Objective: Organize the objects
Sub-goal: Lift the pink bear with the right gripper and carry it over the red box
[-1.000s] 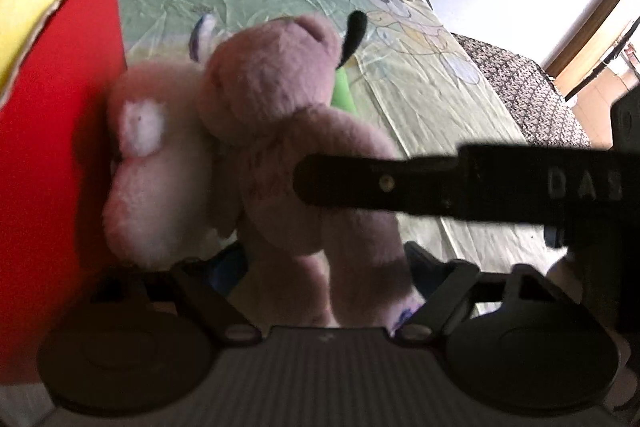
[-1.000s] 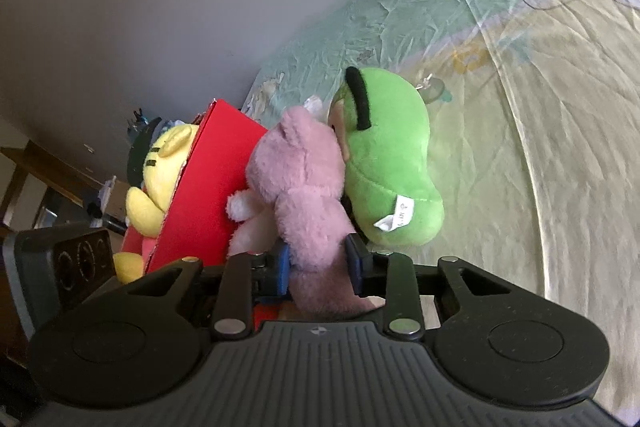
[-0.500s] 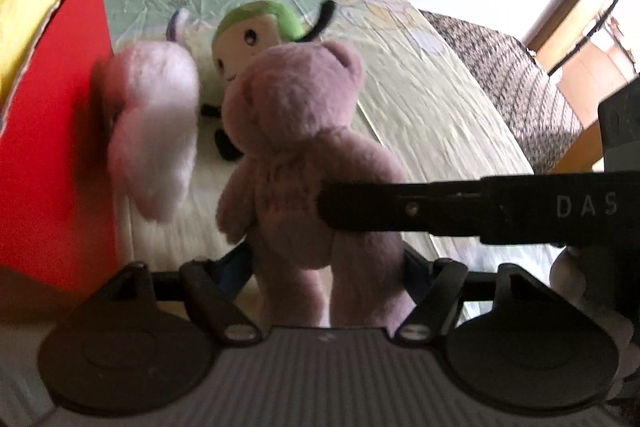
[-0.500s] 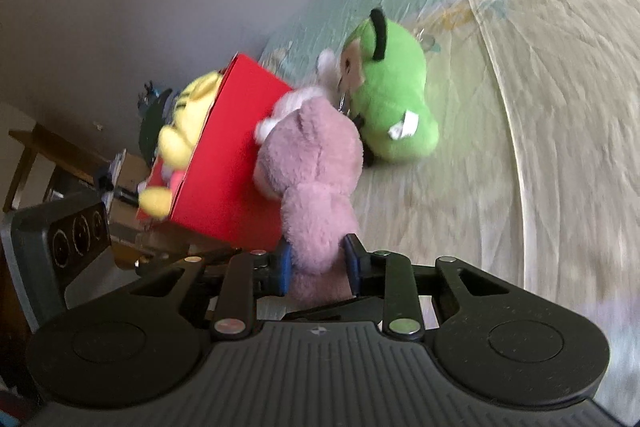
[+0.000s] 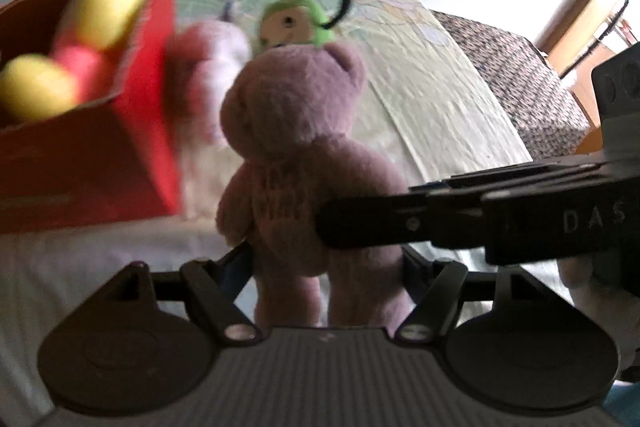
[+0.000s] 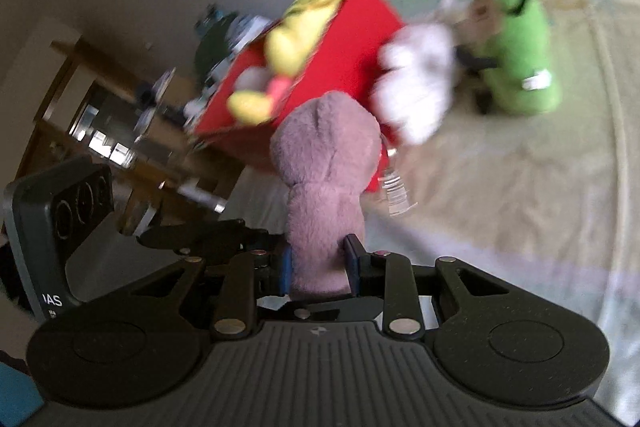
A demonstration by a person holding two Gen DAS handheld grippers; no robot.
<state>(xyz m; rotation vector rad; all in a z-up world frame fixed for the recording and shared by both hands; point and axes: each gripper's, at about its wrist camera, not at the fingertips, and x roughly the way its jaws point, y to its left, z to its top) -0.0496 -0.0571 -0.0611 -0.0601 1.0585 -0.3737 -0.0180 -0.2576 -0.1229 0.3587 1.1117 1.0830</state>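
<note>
Both claws are clenched on the pink teddy bear (image 5: 296, 163), the left claw (image 5: 324, 259) at its legs and the right claw (image 6: 320, 263) at its body, holding it above the bed (image 5: 432, 99) beside the red box (image 5: 120, 155).

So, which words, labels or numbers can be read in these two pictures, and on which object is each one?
"DAS" on the right gripper.
"AS" on the left gripper; the first letter is cut off, and the small print below is unreadable.
Chest lettering on the pink teddy bear: too blurred.
White tag on the green plush toy: too blurred.
</note>
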